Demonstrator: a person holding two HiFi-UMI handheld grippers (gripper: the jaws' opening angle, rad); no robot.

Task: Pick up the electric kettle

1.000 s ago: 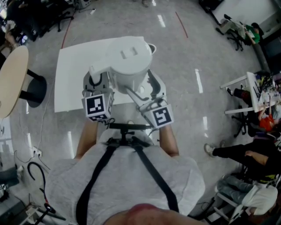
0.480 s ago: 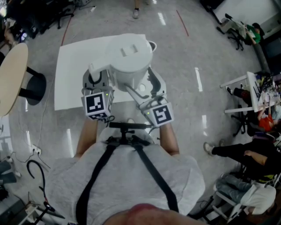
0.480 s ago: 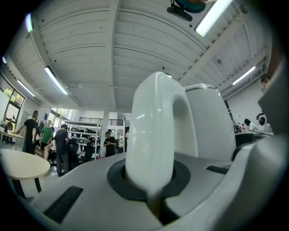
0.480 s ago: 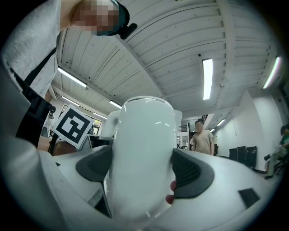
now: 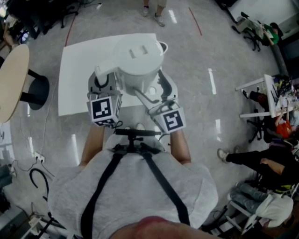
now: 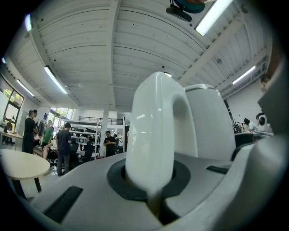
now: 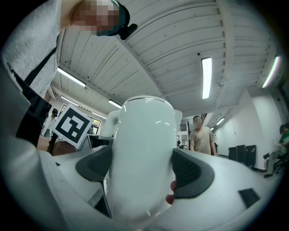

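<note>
The white electric kettle [image 5: 138, 58] is held up in front of me, above the white table [image 5: 77, 79]. My left gripper [image 5: 103, 80] is shut on the kettle's curved handle [image 6: 151, 135], which fills the gap between its jaws; the kettle's body [image 6: 207, 122] stands just behind. My right gripper [image 5: 156, 91] comes in from the right and is shut on a rounded white part of the kettle [image 7: 142, 149], with its black pads [image 7: 192, 173] pressed on both sides. The kettle's lid and spout face up in the head view. Its underside is hidden.
A round beige table [image 5: 11, 84] and a black stool [image 5: 37, 93] stand at the left. At the right are a white rack [image 5: 268, 95] and a seated person [image 5: 261, 163]. Someone's feet [image 5: 156, 14] show on the floor beyond the table.
Both grippers and the kettle have kept still. At the top of the head view a passer-by's feet have come further into sight.
</note>
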